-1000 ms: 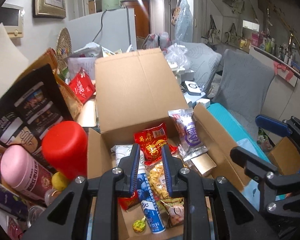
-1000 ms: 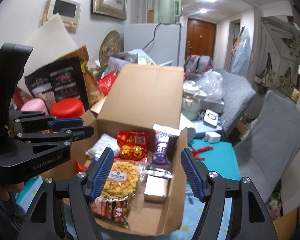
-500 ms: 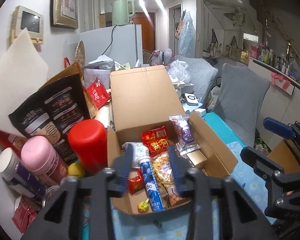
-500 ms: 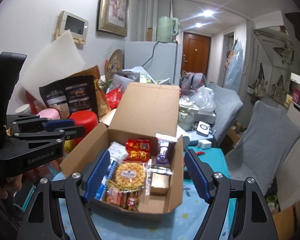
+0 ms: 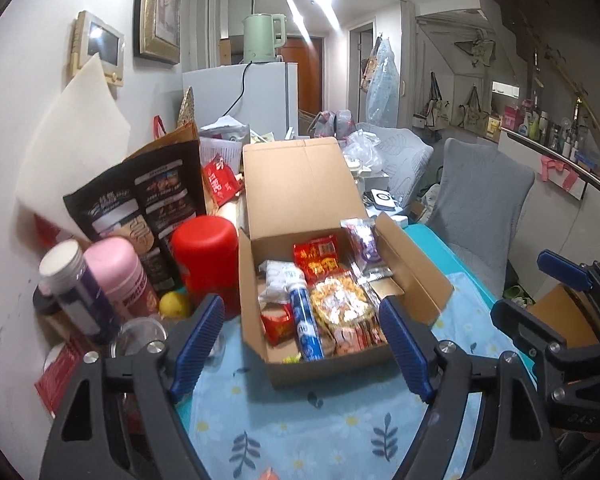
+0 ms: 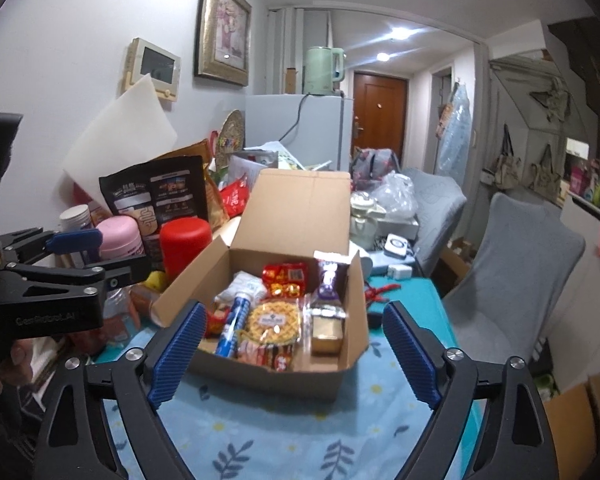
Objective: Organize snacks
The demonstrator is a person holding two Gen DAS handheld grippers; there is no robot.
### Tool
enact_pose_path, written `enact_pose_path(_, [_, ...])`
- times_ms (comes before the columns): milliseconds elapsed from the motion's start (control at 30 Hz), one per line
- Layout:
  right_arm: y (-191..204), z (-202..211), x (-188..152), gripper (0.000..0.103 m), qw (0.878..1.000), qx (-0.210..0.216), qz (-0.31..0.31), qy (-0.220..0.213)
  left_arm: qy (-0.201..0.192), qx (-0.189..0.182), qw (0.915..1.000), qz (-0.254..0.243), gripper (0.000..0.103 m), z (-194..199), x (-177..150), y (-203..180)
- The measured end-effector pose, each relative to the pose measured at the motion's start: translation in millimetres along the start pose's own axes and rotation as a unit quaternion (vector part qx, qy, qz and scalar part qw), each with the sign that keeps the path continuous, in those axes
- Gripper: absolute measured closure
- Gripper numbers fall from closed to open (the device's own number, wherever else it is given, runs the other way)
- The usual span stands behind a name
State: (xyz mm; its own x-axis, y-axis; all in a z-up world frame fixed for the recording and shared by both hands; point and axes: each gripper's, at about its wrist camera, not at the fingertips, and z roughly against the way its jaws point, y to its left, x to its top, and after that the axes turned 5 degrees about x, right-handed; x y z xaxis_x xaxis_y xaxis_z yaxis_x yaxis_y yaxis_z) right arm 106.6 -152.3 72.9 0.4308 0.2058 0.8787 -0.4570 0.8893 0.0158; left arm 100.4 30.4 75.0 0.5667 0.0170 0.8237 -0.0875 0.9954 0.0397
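Cardboard box [image 5: 414,280] sits open on blue floral surface [image 5: 300,432], snacks packed inside: blue tube [image 5: 306,320], waffle pack [image 6: 274,322], red packet [image 5: 318,258], purple wrapper [image 6: 329,276]. Left gripper [image 5: 302,344] and right gripper [image 6: 292,354] both short of box front, jaws opening, nothing between them. Step in hand, by judgement: between placements, box near full. Next move calls for picking loose item from clutter left of box, e.g. red canister [image 5: 206,258], or folding lid flap down.
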Motion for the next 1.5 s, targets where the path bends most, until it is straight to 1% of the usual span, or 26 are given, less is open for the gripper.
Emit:
enact_pose_path(100, [2.7, 5.0, -8.4, 0.008, 1.000, -0.015, -0.009, 0.008, -0.001, 0.005, 1.0000, -0.004, 0.023, 7.0, -9.7, -1.5])
enact_pose_path(167, [5.0, 7.6, -14.9, 0.008, 0.999, -0.024, -0.015, 0.014, 0.000, 0.012, 0.9999, -0.011, 0.023, 9.7, -16.3, -2.9])
enact_pose_path(300, [7.6, 10.9, -25.9, 0.008, 0.999, -0.036, -0.031, 0.027, 0.013, 0.001, 0.9999, -0.008, 0.023, 11.1, -27.6, -1.1])
enact_pose_path(533, [6.7, 17.5, -40.5, 0.008, 0.997, -0.048, -0.051, 0.039, 0.026, -0.003, 0.9996, -0.006, 0.023, 12.8, -43.1, -1.4])
enact_pose_path(633, [8.0, 17.5, -43.7, 0.008, 0.997, -0.052, -0.050, 0.042, 0.028, -0.004, 0.9996, -0.009, 0.023, 14.3, -47.2, -3.6])
enact_pose_path(767, [7.9, 15.3, -47.7, 0.008, 0.997, -0.047, -0.049, 0.047, 0.025, -0.012, 0.9995, -0.016, 0.023, 17.8, -49.4, -8.0])
enact_pose_path(933, [7.6, 14.5, -48.6, 0.008, 0.997, -0.049, -0.046, 0.049, 0.023, -0.010, 0.9995, -0.021, 0.023, 19.7, -48.4, -10.1])
enact_pose_path(1500, [2.0, 10.1, -43.1, 0.008, 0.997, -0.044, -0.033, 0.052, 0.026, -0.018, 0.9994, -0.016, 0.023, 20.1, -46.9, -17.0])
